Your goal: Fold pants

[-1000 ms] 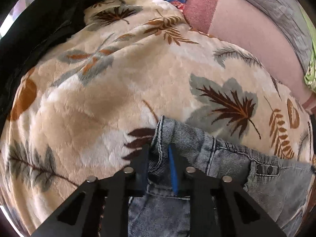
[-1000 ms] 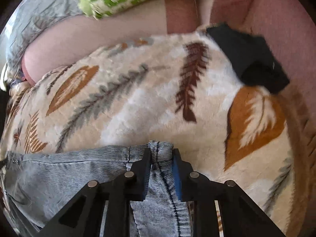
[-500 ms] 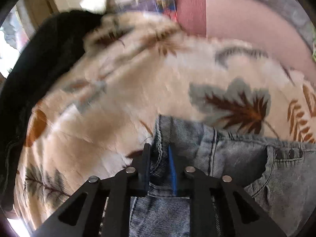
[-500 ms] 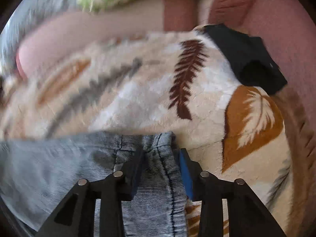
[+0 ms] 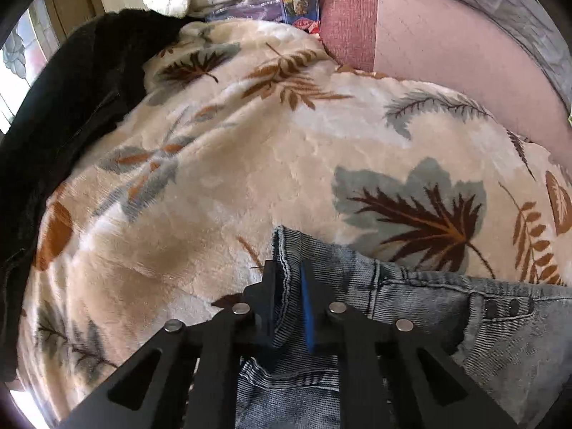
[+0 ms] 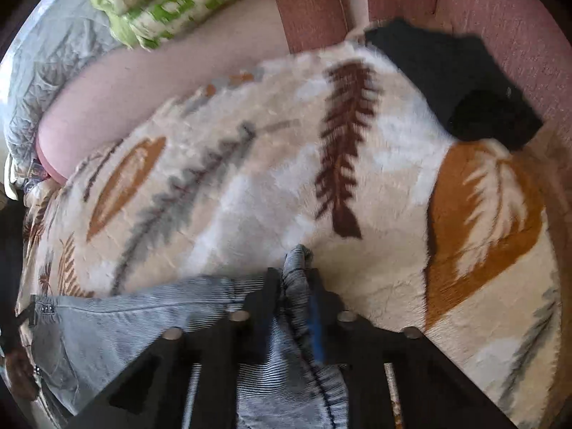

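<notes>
Grey-blue denim pants [image 5: 429,304] lie on a cream leaf-print blanket [image 5: 250,143]. My left gripper [image 5: 287,275] is shut on the stitched corner edge of the pants, with the fabric pinched between its black finger and its blue pad. In the right wrist view the pants [image 6: 125,321] stretch off to the left. The jaws of my right gripper [image 6: 293,279] are closing on the other corner. The denim there bunches up between the pads and pokes out above the fingertips.
A black garment [image 5: 71,89] lies along the blanket's left side. A smaller black cloth [image 6: 464,82] sits on the blanket [image 6: 250,196] at its far right. Pink upholstery [image 5: 447,53], a grey quilt [image 6: 46,71] and a green patterned cloth [image 6: 171,0] lie beyond.
The right gripper's jaws spread wider around the denim edge, then came back together, and the corner now bunches between them. The left gripper kept its pinch and shifted slightly over the blanket.
</notes>
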`<state>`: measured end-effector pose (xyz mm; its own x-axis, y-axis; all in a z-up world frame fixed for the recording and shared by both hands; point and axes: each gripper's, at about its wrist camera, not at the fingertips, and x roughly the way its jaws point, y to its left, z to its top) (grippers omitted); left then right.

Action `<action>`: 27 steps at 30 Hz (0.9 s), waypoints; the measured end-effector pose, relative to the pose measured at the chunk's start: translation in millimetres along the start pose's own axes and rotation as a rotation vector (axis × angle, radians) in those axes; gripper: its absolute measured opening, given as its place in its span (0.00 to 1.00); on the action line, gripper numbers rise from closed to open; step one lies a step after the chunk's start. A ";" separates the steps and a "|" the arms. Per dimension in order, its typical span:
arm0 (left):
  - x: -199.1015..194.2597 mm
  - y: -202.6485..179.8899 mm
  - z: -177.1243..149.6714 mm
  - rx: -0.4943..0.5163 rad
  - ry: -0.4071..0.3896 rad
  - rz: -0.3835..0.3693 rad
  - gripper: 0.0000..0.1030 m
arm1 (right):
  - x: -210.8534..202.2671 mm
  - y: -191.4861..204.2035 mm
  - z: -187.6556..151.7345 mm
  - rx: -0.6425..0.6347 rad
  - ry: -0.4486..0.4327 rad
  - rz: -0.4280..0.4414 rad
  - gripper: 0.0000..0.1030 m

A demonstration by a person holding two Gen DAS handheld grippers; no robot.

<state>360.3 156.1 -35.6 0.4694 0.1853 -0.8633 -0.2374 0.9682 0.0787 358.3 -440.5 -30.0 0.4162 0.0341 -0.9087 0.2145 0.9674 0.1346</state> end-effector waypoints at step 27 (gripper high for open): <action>-217.3 183.1 -249.5 -0.086 -0.178 -0.109 0.15 | -190.6 -101.8 -296.8 0.141 -0.094 0.207 0.66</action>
<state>2.5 251.2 42.1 0.6372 0.1146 -0.7621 -0.2450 0.9677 -0.0593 -5.1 -471.0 12.2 0.5430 0.1975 -0.8162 0.2350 0.8974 0.3735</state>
